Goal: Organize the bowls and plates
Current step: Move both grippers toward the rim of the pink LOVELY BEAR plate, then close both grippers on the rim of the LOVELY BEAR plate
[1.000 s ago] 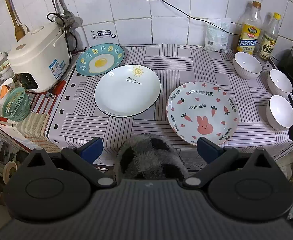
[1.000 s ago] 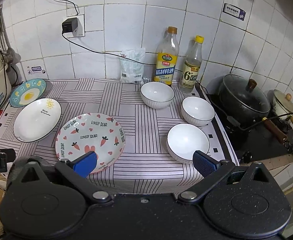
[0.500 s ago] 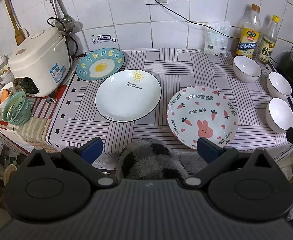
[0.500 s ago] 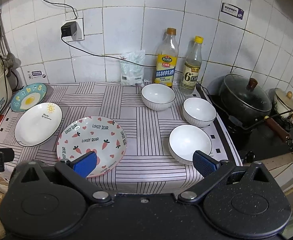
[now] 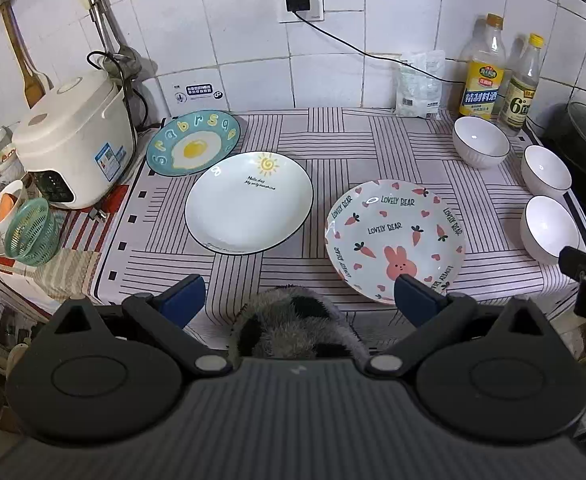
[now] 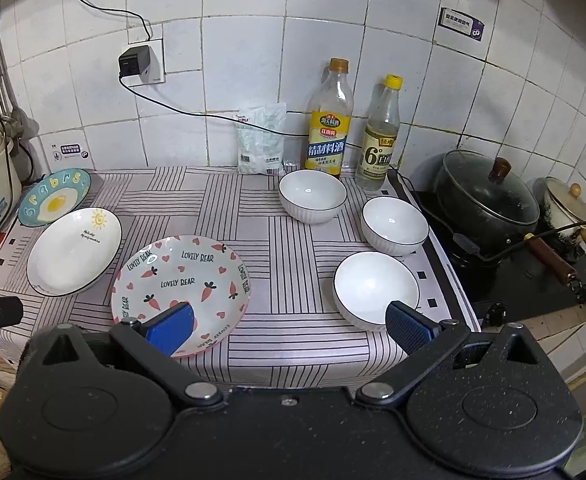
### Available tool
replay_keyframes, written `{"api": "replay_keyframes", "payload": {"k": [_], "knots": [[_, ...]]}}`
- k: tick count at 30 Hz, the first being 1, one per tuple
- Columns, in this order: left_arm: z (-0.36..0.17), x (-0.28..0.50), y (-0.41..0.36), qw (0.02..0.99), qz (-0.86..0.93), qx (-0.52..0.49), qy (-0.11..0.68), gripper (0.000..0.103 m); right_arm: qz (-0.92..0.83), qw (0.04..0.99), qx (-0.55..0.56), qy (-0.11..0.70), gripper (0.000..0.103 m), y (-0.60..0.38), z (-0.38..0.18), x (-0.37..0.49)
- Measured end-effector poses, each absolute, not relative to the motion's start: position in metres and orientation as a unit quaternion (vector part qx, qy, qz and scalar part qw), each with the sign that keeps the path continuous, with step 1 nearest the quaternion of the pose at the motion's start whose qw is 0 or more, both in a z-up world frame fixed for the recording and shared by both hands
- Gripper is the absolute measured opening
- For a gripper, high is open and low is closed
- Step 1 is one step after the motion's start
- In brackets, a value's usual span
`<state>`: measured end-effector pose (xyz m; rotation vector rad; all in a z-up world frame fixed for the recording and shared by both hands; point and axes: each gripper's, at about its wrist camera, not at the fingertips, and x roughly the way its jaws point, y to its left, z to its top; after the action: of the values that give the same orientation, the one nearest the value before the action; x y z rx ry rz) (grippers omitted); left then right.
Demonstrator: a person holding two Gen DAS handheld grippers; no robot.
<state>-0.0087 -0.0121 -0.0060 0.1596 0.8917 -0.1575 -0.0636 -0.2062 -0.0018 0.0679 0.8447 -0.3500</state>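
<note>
Three plates lie on the striped cloth: a teal fried-egg plate [image 5: 193,143] at the back left, a white sun plate [image 5: 249,203] in the middle, and a pink rabbit plate [image 5: 395,238] to its right. Three white bowls [image 6: 312,196] [image 6: 395,225] [image 6: 375,288] stand apart on the right side. My left gripper [image 5: 299,298] hangs open before the counter's front edge, holding nothing. My right gripper [image 6: 291,326] is open too, above the front edge between the rabbit plate [image 6: 181,276] and the nearest bowl.
A rice cooker [image 5: 73,142] and a green basket [image 5: 33,232] crowd the left. Two bottles [image 6: 329,122] [image 6: 381,132] and a white packet [image 6: 261,140] line the tiled wall. A black lidded pot [image 6: 489,196] sits on the stove at the right. A fuzzy grey sleeve [image 5: 293,328] shows below.
Both grippers have drawn slightly back and up from the counter, so the dishes sit lower in both views. Nothing on the cloth has moved.
</note>
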Motion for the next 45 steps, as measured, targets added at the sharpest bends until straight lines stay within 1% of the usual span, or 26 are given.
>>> {"api": "replay_keyframes", "payload": {"k": [7,11,16,20,24,26,32,40,43,45], "knots": [[-0.009,-0.007,-0.010,0.897,-0.078,0.077,0.428,0.102,-0.157,0.905,0.031,0.394,0.103,-0.205,-0.002,-0.066],[-0.017,0.000,-0.007,0.905,-0.078,0.074,0.411,0.103,-0.138,0.924,0.014,0.356,0.103,-0.203,-0.004,-0.071],[-0.038,0.024,-0.012,0.899,-0.092,0.081,0.420,0.103,-0.083,0.952,0.006,0.295,0.103,-0.204,-0.017,-0.070],[-0.059,0.047,-0.023,0.884,-0.122,0.075,0.445,0.102,-0.051,0.959,0.033,0.278,0.103,-0.209,-0.039,-0.053],[-0.082,0.067,-0.035,0.876,-0.132,0.075,0.458,0.100,-0.031,0.954,0.024,0.296,0.102,-0.210,-0.073,-0.027],[-0.095,0.076,-0.041,0.867,-0.135,0.079,0.473,0.100,-0.015,0.951,0.038,0.307,0.098,-0.213,-0.089,-0.018],[-0.128,0.097,-0.049,0.849,-0.123,0.104,0.503,0.098,0.000,0.940,0.087,0.331,0.097,-0.223,-0.124,-0.005],[-0.150,0.124,-0.053,0.819,-0.132,0.112,0.546,0.098,0.009,0.922,0.125,0.365,0.094,-0.228,-0.160,0.004],[-0.156,0.134,-0.058,0.811,-0.137,0.118,0.556,0.096,0.018,0.918,0.141,0.370,0.092,-0.228,-0.168,0.007],[-0.161,0.140,-0.060,0.806,-0.140,0.119,0.563,0.092,0.021,0.916,0.148,0.372,0.090,-0.228,-0.173,0.010]]}}
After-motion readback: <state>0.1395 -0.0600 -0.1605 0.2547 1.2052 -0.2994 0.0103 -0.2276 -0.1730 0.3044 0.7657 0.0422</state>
